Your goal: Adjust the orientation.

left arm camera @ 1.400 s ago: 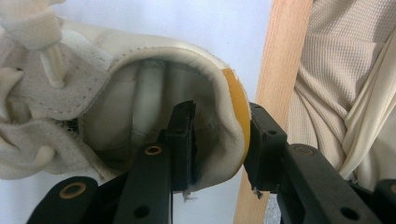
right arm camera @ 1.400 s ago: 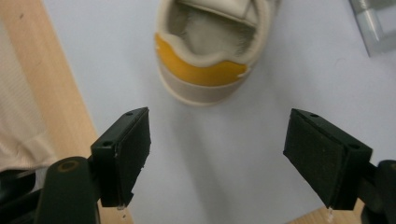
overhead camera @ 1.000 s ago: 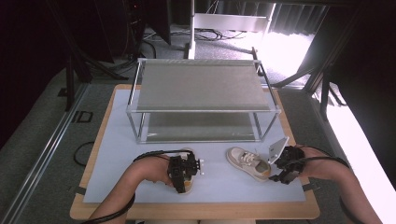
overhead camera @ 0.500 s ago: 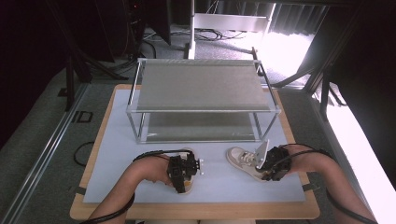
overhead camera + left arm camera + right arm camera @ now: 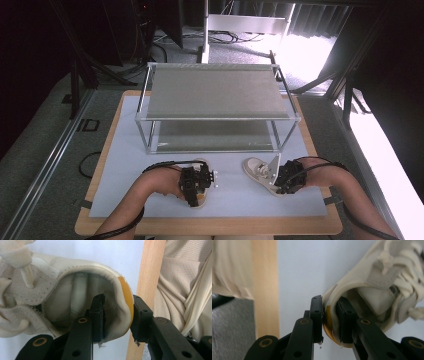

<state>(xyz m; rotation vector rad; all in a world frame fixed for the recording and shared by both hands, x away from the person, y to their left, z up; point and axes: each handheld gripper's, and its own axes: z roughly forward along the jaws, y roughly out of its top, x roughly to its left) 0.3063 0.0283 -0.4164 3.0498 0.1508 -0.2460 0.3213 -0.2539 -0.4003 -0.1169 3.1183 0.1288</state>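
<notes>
Two cream lace-up shoes lie on the pale mat [image 5: 125,165]. My left gripper [image 5: 192,186] covers most of the left shoe [image 5: 202,164]. In the left gripper view my left gripper [image 5: 117,307] is shut on that shoe's [image 5: 75,290] heel wall, one jaw inside and one outside by the orange tab. My right gripper [image 5: 276,184] is at the heel of the right shoe [image 5: 256,169]. Its jaws have just been closing. In the right gripper view my right gripper [image 5: 329,307] clamps the right shoe's [image 5: 372,290] heel wall.
A two-tier metal rack [image 5: 215,92] stands at the back of the mat, just beyond both shoes. The wooden table edge [image 5: 200,227] runs close behind my hands. Dark frame posts and cables stand around the table.
My right gripper has moved left to the right shoe's heel and its jaws have closed onto the heel wall. The left gripper and its shoe have stayed put.
</notes>
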